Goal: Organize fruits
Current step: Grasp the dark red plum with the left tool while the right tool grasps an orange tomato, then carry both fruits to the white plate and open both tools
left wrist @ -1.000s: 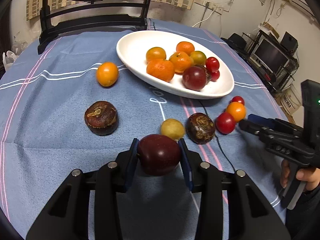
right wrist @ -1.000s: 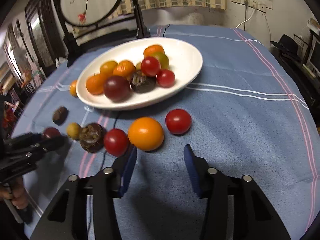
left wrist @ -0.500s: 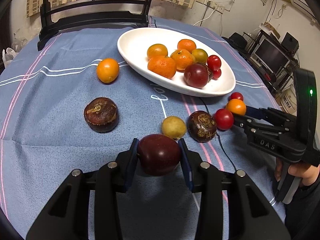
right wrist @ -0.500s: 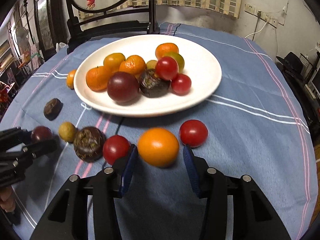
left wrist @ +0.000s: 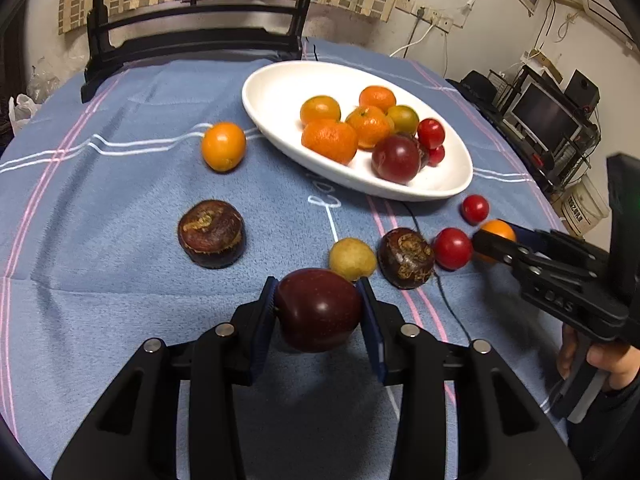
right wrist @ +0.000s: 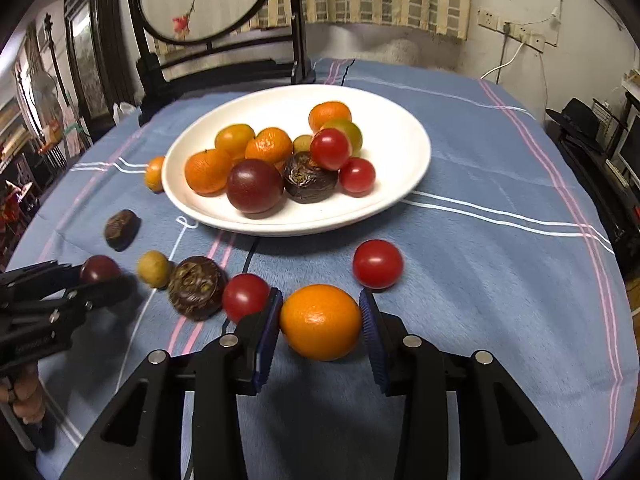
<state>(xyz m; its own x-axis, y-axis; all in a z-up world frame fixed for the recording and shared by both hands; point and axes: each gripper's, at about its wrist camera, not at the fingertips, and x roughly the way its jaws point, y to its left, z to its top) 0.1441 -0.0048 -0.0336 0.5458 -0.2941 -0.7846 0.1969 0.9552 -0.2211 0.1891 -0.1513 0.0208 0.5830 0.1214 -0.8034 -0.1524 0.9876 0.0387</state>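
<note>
Left tongs (left wrist: 319, 309) look unchanged from a second ago on my feed, clenched on the dark red plum (left wrist: 318, 309), just in front of the small yellow fruit (left wrist: 352, 258). Right tongs (right wrist: 321, 322) have just been closing: the orange fruit (right wrist: 321, 322) lay ahead of them before, now I see it between the blue pads (right wrist: 267, 334), gripped, with the white plate (right wrist: 404, 184) beyond

The left gripper (left wrist: 319, 309) clamps a dark red plum (left wrist: 318, 309) near the counter's (left wrist: 120, 280) front edge. Toward its right edge, the right gripper (left wrist: 486, 240) closes on an orange fruit (left wrist: 496, 230), beside a red tomato (left wrist: 452, 248).
</note>
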